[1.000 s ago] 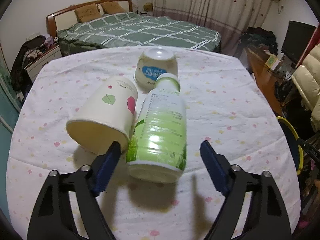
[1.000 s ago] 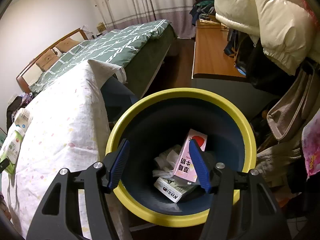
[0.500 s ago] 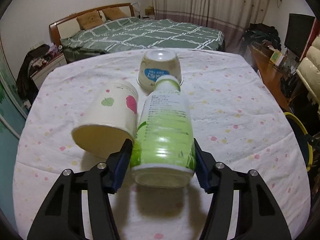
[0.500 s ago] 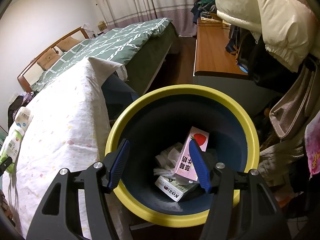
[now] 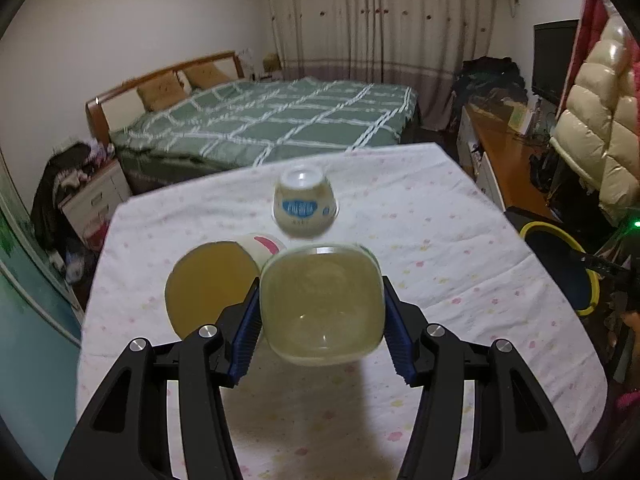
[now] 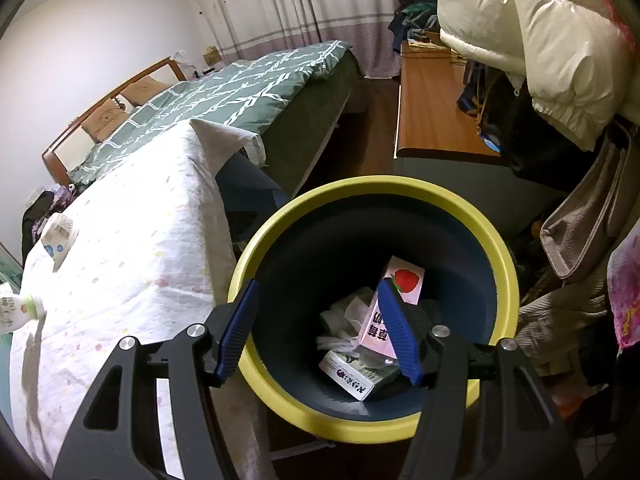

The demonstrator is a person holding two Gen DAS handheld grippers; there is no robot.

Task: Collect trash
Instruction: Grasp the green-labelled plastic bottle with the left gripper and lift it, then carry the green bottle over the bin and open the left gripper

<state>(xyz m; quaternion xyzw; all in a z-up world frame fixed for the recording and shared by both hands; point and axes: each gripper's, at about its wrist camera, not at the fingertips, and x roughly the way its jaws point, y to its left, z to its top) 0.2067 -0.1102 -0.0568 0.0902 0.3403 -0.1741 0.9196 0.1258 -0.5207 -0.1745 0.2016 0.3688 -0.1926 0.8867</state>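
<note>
**Now lifted: bottle clamped, bin waiting**

Since a second ago, the left gripper (image 5: 322, 316) has closed on the green bottle (image 5: 321, 306) and raised it off the table (image 5: 460, 248), leaving the paper cup (image 5: 212, 286) and small cup (image 5: 304, 208). Beside the table, the right gripper (image 6: 320, 324) hangs spread and empty over the trash bin (image 6: 500, 264). Carrying the bottle binward likely comes next.

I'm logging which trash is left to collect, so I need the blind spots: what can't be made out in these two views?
- Bottle, left wrist view: only its base faces the camera between the left gripper fingers; label and cap hidden.
- Paper cup, left wrist view: partly behind a finger and the bottle.
- Small white cup: motion-blurred, label unreadable.
- Trash bin, right wrist view: right gripper fingers cover part of its contents.
</note>
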